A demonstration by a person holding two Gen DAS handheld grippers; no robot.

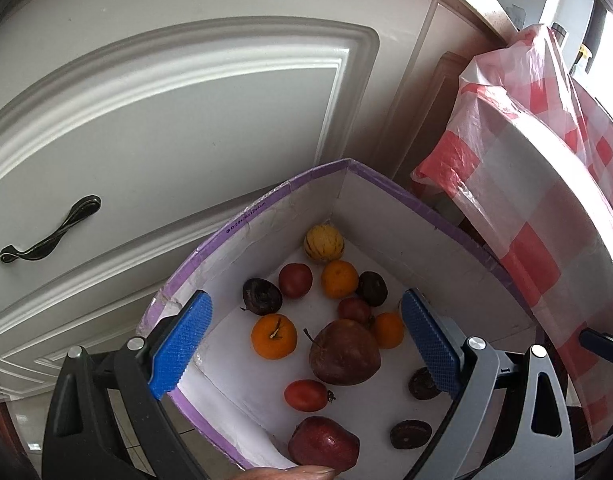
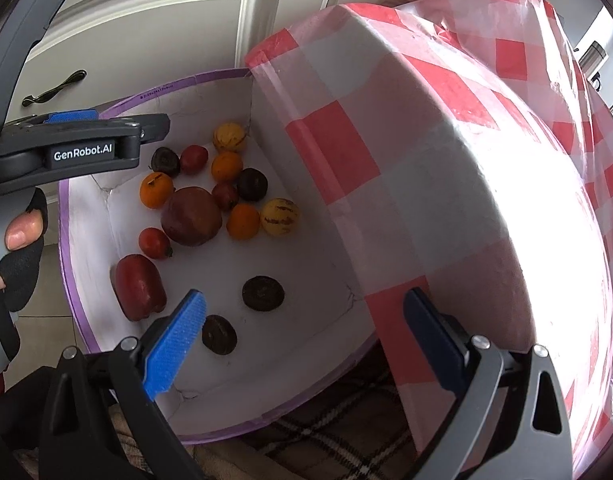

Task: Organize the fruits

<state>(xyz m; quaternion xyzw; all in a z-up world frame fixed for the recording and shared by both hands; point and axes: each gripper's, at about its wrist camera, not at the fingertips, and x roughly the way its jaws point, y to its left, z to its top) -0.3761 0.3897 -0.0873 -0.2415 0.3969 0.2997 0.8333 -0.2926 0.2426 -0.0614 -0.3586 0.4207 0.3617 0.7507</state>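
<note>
A white box with a purple rim [image 1: 242, 222] [image 2: 72, 264] holds several fruits: a large dark red pomegranate [image 1: 343, 352] [image 2: 191, 216], oranges [image 1: 273, 336] [image 2: 156, 189], red tomatoes [image 1: 305, 395] [image 2: 154, 243], a red wax apple [image 1: 324, 444] [image 2: 139, 292], dark passion fruits [image 1: 261, 296] [image 2: 263, 293] and yellow striped melons [image 1: 323, 242] [image 2: 279, 217]. My left gripper [image 1: 306, 344] is open and empty above the box. My right gripper [image 2: 302, 344] is open and empty over the box's right edge. The left gripper's body [image 2: 66, 152] shows in the right wrist view.
A table with a red and white checked plastic cover [image 1: 546, 208] [image 2: 446, 160] stands right of the box. A white cabinet door with a dark handle [image 1: 50, 232] [image 2: 52, 90] is behind it. A plaid cloth [image 2: 326, 436] lies under the box.
</note>
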